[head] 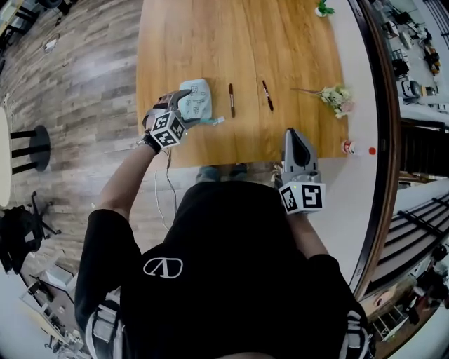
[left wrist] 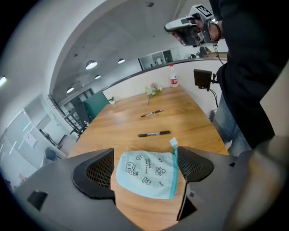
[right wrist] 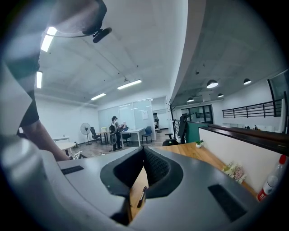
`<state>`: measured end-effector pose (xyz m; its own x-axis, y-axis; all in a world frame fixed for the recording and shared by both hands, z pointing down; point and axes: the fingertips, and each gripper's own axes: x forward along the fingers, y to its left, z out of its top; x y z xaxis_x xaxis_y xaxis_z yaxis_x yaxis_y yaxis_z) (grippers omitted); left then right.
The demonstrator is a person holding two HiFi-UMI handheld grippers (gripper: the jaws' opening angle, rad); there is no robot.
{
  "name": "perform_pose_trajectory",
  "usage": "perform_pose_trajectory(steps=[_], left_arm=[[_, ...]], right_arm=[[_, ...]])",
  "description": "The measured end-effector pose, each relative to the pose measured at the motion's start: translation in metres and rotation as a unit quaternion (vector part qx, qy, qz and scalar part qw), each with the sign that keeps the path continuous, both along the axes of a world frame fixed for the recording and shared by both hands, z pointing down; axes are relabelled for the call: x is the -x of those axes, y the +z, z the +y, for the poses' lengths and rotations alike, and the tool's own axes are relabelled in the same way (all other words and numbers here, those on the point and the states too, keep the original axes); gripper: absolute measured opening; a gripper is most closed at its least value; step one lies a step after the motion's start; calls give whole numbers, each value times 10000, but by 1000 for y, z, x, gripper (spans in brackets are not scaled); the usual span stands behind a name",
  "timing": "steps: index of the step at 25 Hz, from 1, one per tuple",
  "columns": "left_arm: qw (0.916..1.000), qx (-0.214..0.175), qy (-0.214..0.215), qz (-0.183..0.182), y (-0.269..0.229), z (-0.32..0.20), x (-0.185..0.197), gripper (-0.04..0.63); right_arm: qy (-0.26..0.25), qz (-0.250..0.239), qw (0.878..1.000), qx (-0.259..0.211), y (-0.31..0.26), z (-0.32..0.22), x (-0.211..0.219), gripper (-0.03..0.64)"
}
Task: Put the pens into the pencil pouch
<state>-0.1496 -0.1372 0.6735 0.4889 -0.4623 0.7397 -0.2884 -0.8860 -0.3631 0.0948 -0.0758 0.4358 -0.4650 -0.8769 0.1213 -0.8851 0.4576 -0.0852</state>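
A light blue pencil pouch (head: 197, 98) with small cartoon prints lies flat on the wooden table (head: 210, 42). My left gripper (head: 187, 107) hangs just over it, tilted downward. In the left gripper view the pouch (left wrist: 145, 174) lies between the open jaws (left wrist: 144, 155), and the pads stand clear of it. Two dark pens (head: 231, 99) (head: 267, 95) lie to the right of the pouch, apart from each other. My right gripper (head: 297, 144) is shut and empty, held near the table's front edge. Through its jaws (right wrist: 143, 151) a sliver of one pen (right wrist: 141, 197) shows.
A small bunch of flowers (head: 335, 95) lies at the table's right side. A bottle with a red cap (head: 349, 147) stands near the right edge. A little potted plant (head: 323, 9) sits at the far end. The person's legs press against the front edge.
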Motion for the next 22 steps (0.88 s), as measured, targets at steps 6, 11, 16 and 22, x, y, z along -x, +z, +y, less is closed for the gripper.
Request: perform_pose_trajectory(steps=[6,11,16,22], left_arm=[[9961,662,116,-577,67,2,6,408],[9913,988,114,-868,95,1,8,408],[9853,1314,109,-1088,119,4,12,408],[9781,1623,142,-1299,138,10,17,407]], right_arm=[[88,61,9999,104,7,-2,-3,-2],[103,146,9997,142,8,-1,-4,-2],[148,195,9995,178,12,-3,-9,-2],[121,253,9993,261,17,-2,-10,-2]])
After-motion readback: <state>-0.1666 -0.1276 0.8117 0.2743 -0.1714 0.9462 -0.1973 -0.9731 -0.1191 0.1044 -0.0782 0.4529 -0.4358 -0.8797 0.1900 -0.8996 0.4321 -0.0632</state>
